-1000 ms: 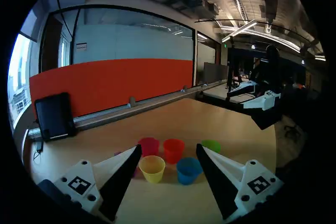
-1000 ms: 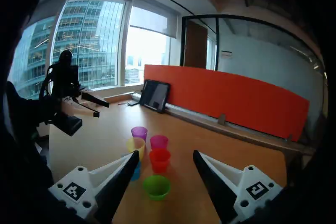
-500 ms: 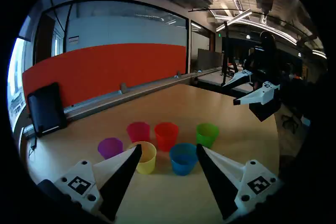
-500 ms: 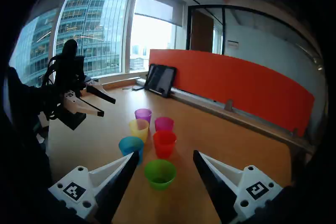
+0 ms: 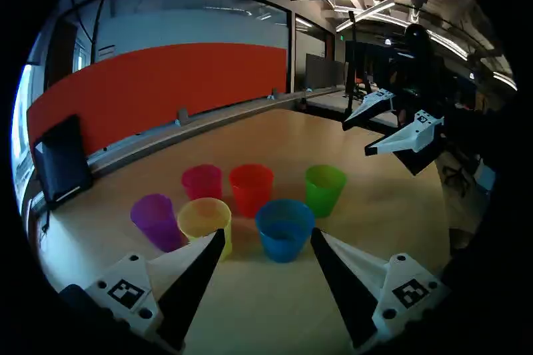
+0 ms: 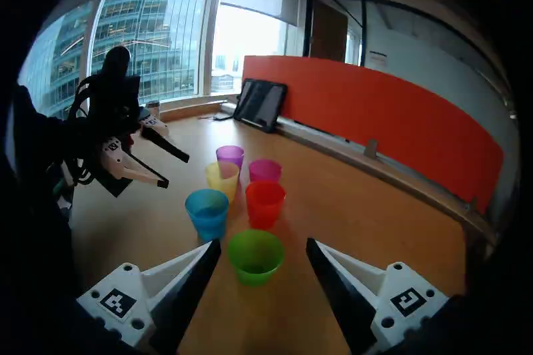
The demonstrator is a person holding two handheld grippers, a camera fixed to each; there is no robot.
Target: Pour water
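Both stand spread open and empty, so I judge this the approach. The left hand-held gripper has the smooth, tapered blue plastic cup just ahead between its fingers, and the right hand-held gripper has the glossy green plastic cup likewise. Next, one must close squarely on a thin, likely flexible wall without crushing it. Beyond cluster a yellow cup, a red cup, a pink cup and a purple cup, translucent, on the matte wooden worktop.

Orange partition, windows, wooden table
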